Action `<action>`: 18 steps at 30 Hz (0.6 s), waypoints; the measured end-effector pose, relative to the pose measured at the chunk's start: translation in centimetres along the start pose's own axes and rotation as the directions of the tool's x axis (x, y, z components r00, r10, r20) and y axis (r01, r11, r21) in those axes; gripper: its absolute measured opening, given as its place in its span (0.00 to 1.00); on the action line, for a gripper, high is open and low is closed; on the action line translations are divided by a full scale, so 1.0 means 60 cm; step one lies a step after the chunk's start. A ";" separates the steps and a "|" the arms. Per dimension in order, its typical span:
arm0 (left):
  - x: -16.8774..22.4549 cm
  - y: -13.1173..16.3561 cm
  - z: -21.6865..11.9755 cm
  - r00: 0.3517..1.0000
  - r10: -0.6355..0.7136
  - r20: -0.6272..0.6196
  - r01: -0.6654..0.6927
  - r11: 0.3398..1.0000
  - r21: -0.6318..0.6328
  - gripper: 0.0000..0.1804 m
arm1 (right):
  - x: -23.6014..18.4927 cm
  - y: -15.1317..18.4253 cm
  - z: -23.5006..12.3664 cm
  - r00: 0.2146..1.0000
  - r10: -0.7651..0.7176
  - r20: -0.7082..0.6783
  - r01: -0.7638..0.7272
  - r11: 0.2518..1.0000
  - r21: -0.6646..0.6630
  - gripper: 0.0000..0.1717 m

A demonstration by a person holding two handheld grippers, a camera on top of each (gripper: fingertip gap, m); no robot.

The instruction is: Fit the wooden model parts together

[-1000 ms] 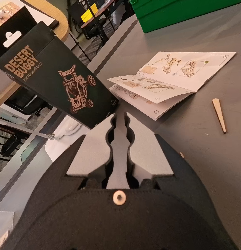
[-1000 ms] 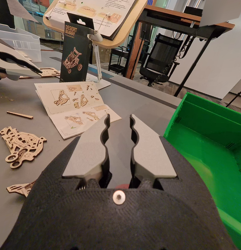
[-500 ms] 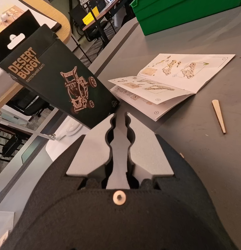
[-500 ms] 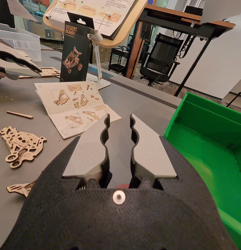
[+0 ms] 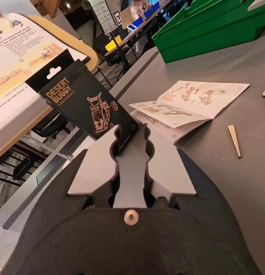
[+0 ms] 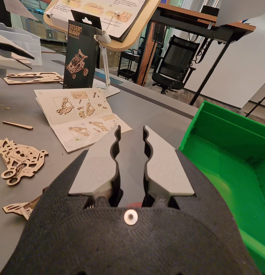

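Observation:
My left gripper (image 5: 131,126) is open and empty above the grey table (image 5: 218,178), facing the black model box (image 5: 84,104). Its fingers (image 6: 12,50) also show at the far left of the right wrist view, raised above a flat wooden parts sheet (image 6: 32,77). My right gripper (image 6: 131,128) is open and empty, with bare table between its fingers. A part-built wooden model piece (image 6: 20,160) lies left of it. A thin wooden stick (image 6: 17,125) lies farther back and also shows in the left wrist view (image 5: 234,142). Another wooden piece (image 6: 20,208) lies at the lower left.
An open instruction booklet (image 6: 78,116) lies in the middle of the table. The black box (image 6: 81,59) stands behind it by a wooden book stand (image 6: 121,41). A green bin (image 6: 233,163) sits close on the right. Chairs and desks stand beyond the table edge. The grippers' ends are close to 30 cm from one another. To the wooden piece (image 6: 20,208): right tips about 15 cm, left tips about 25 cm.
My left gripper's jaws have opened wider on nothing, and it has lifted and tilted up. The right gripper has stayed still and open.

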State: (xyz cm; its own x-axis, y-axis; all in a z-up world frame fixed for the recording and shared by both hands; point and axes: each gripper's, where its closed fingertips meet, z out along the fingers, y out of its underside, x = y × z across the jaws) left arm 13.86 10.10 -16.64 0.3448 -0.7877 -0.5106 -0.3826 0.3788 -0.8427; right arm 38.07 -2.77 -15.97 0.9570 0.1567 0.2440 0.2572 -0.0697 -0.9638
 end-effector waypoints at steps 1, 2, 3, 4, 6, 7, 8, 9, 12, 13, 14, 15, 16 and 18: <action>0.002 -0.001 -0.001 1.000 0.009 0.003 -0.009 1.000 0.001 0.16 | 0.000 0.001 0.000 1.000 -0.003 0.000 0.003 1.000 -0.003 0.16; 0.002 -0.003 -0.001 1.000 0.015 0.008 -0.015 1.000 0.004 0.18 | -0.001 0.001 0.001 1.000 -0.006 -0.001 0.006 1.000 -0.005 0.16; 0.004 -0.005 -0.001 1.000 0.017 0.008 -0.017 1.000 0.008 0.19 | -0.001 0.002 0.001 1.000 -0.009 -0.001 0.009 1.000 -0.008 0.16; 0.004 -0.004 0.000 1.000 0.013 0.007 -0.013 1.000 0.006 0.21 | -0.002 0.003 0.002 1.000 -0.013 0.000 0.013 1.000 -0.011 0.16; -0.002 -0.004 0.001 1.000 -0.001 0.022 0.000 1.000 0.005 0.28 | -0.004 0.004 0.003 1.000 -0.021 0.000 0.021 1.000 -0.017 0.16; -0.005 -0.004 0.000 1.000 -0.010 0.026 0.010 1.000 0.008 0.30 | -0.004 0.004 0.003 1.000 -0.024 -0.001 0.024 1.000 -0.020 0.16; -0.006 -0.005 0.000 0.999 -0.021 0.024 0.021 1.000 0.011 0.31 | -0.004 0.005 0.004 1.000 -0.026 -0.002 0.026 0.999 -0.022 0.16; -0.006 -0.004 0.000 0.999 -0.029 0.024 0.029 1.000 0.010 0.33 | -0.004 0.005 0.004 1.000 -0.027 -0.004 0.026 0.999 -0.024 0.16; -0.006 -0.001 0.002 0.999 -0.044 0.014 0.044 0.999 0.008 0.35 | -0.005 0.007 0.005 0.999 -0.034 -0.004 0.034 0.999 -0.031 0.16; -0.006 0.000 0.002 0.999 -0.045 0.012 0.045 0.999 0.008 0.34 | -0.005 0.007 0.006 0.999 -0.035 -0.005 0.035 0.999 -0.034 0.16; -0.006 0.000 0.002 0.999 -0.046 0.012 0.045 0.999 0.010 0.33 | -0.005 0.008 0.006 0.999 -0.036 -0.005 0.036 0.999 -0.036 0.16; -0.005 0.000 0.002 0.999 -0.047 0.010 0.047 0.999 0.010 0.33 | -0.005 0.008 0.006 0.999 -0.038 -0.005 0.038 0.999 -0.037 0.16; -0.005 0.000 0.002 0.999 -0.047 0.008 0.047 0.999 0.012 0.32 | -0.006 0.008 0.006 0.999 -0.040 -0.005 0.040 0.998 -0.038 0.16; -0.005 0.000 0.002 0.999 -0.049 0.007 0.049 0.999 0.015 0.31 | -0.006 0.009 0.006 0.999 -0.041 -0.004 0.041 0.998 -0.039 0.16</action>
State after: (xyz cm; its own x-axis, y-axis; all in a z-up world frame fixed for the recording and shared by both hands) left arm 13.83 10.41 -16.50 0.3688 -0.8021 -0.4697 -0.3520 0.3471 -0.8692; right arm 37.81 -2.48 -16.59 0.9463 0.1550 0.2837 0.3009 -0.1018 -0.9482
